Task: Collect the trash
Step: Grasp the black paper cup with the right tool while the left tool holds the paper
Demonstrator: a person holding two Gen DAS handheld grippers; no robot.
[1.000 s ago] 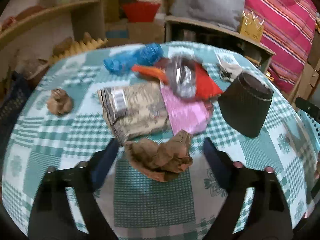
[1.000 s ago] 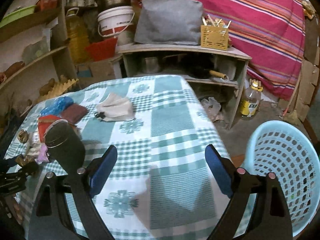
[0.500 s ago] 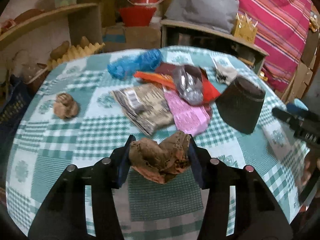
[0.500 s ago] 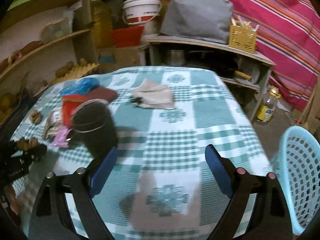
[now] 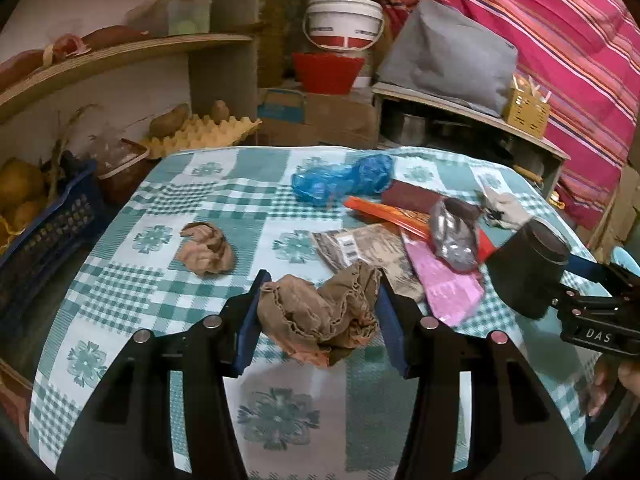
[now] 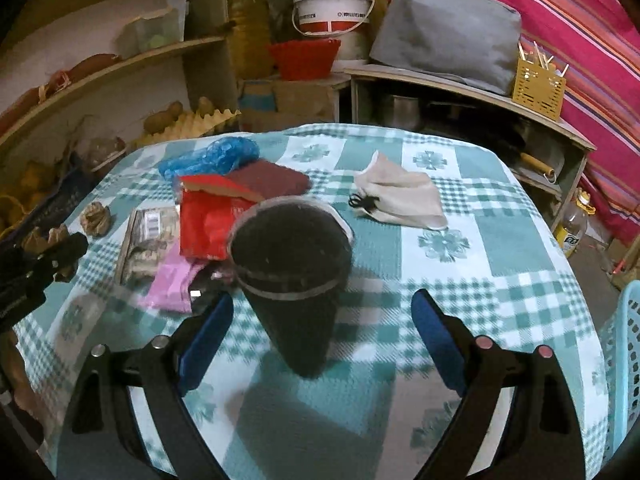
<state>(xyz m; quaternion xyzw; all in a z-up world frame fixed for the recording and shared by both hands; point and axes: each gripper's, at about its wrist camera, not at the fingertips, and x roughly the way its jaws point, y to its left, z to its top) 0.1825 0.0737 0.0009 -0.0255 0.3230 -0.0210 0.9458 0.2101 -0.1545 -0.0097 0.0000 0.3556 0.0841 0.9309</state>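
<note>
My left gripper is shut on a crumpled brown paper wad, held just above the checked tablecloth. Ahead lie a second brown wad, a blue plastic bag, an orange wrapper, a printed grey packet, a pink wrapper and silver foil. In the right wrist view my right gripper stands open around a black tapered cup, upright on the cloth; its pads are clear of the cup.
A white cloth pouch lies at the far right of the table. A light blue basket stands off the table's right edge. Shelves with potatoes, an egg tray, a red bowl and a bucket stand behind.
The left jaws closed on the brown wad and raised it off the cloth. My right gripper swung left from the basket side until the black cup stood between its open fingers.
</note>
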